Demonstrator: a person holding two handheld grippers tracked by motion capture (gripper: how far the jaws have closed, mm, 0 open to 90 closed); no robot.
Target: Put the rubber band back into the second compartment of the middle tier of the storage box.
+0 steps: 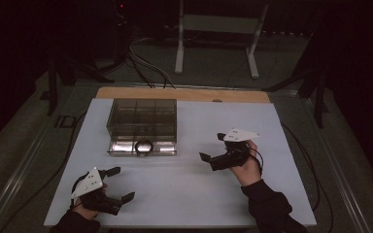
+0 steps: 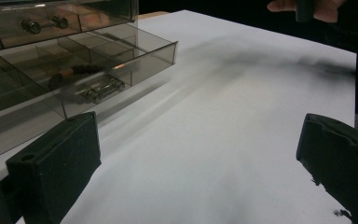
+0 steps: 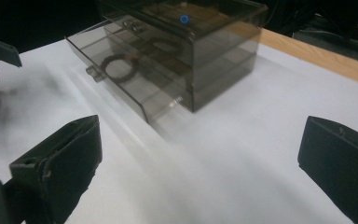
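Observation:
A smoky clear drawer box [image 1: 142, 116] stands on the white board [image 1: 184, 184], left of centre. Its bottom drawer [image 1: 142, 147] is pulled out toward me, with a black ring [image 1: 144, 144] lying in it. My left gripper [image 1: 120, 183] is open near the front left corner, nothing between its jaws. My right gripper [image 1: 212, 147] is open to the right of the drawer, also holding nothing. The left gripper view [image 2: 196, 163] shows the open drawer [image 2: 98, 70] with its dividers and small metal parts [image 2: 103, 89]. In the right gripper view [image 3: 198, 158], the ring [image 3: 119, 65] lies in the drawer [image 3: 135, 93].
A wooden strip [image 1: 182, 94] edges the board's far side. Cables [image 1: 145, 68] and a white stand [image 1: 218, 29] lie on the dark floor beyond. Bare white board stretches between the two grippers and in front of the drawer.

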